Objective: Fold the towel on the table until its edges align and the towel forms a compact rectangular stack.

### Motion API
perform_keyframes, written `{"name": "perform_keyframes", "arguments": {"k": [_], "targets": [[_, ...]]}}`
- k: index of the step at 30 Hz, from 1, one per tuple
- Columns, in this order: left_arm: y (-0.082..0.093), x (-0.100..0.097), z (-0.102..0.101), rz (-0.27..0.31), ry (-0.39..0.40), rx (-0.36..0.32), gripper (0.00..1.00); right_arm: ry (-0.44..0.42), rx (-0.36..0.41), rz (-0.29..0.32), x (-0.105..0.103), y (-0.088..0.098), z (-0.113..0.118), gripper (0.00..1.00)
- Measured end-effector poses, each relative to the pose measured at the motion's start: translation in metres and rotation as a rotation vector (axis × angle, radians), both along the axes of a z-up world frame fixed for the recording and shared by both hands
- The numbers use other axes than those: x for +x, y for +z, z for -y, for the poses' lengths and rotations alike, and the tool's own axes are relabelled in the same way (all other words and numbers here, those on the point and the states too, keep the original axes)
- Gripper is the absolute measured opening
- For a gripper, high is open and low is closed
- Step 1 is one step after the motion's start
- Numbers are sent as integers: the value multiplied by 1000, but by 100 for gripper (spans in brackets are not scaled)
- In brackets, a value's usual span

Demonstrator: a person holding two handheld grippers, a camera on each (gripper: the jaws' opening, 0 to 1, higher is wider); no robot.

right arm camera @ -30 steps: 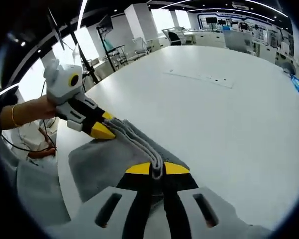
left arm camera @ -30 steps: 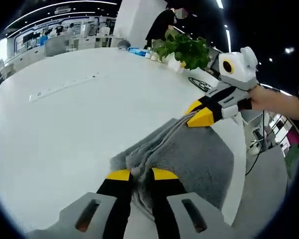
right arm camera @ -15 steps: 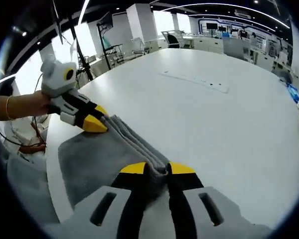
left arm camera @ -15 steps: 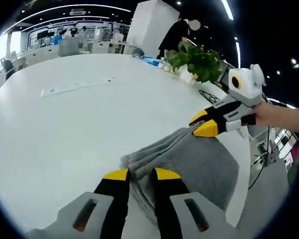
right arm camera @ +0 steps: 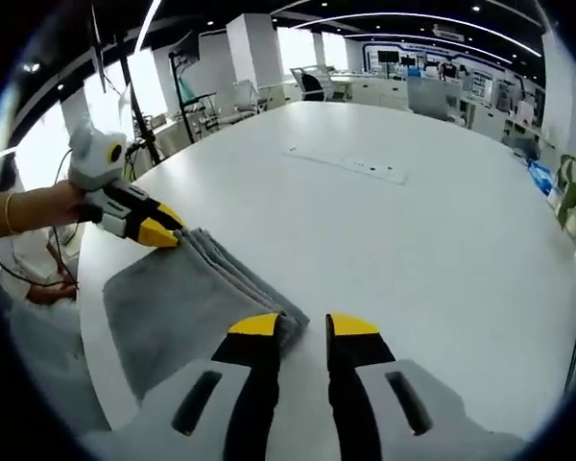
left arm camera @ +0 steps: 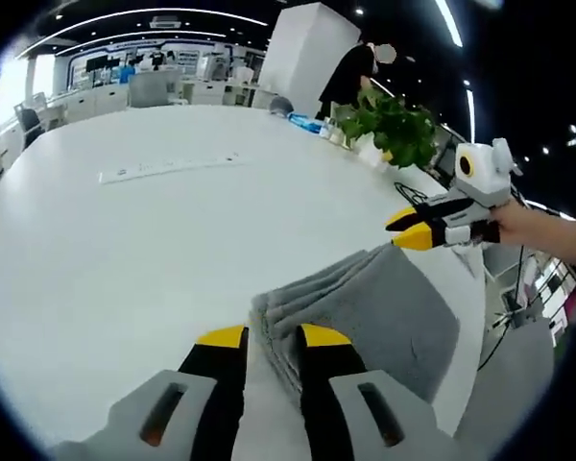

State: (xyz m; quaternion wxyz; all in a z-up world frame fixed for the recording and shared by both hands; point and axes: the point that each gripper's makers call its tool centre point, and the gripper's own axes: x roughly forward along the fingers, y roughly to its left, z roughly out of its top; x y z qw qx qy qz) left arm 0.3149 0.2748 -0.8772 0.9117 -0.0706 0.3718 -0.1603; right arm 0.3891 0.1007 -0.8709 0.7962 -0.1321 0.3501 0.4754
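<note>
Left gripper view: left gripper [left arm camera: 272, 338] parted, empty; folded grey terry towel [left arm camera: 370, 312] at one o'clock, corner between jaws, long axis toward two o'clock.

Right gripper view: right gripper [right arm camera: 304, 327] parted, empty; towel [right arm camera: 187, 298] at ten o'clock on white round table [right arm camera: 413, 240].

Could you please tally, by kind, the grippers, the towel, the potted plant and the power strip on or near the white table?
Yellow-tipped two-jaw grippers: 2 (left gripper, right gripper)
Folded grey terry towel: 1
Leafy green potted plant: 1
Long white recessed power strip: 1
Total: 5
</note>
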Motion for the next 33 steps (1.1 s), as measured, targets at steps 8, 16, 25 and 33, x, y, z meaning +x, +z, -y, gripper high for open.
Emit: {"name": "perform_keyframes", "arguments": {"k": [8,16,25,33], "targets": [[10,-16,-11,7,-2,57,21,40,-44,15,-15,3,14,23],[17,-33,-10,39,-77,99,39,85,-42,34,-39,8,20,40],[10,-62,1,33,-139,96,65,153,-101,44,-66,-2,38,55],[19,-83,12,61,-125,22,68,207,-161,20,-97,-18,55,58]]}}
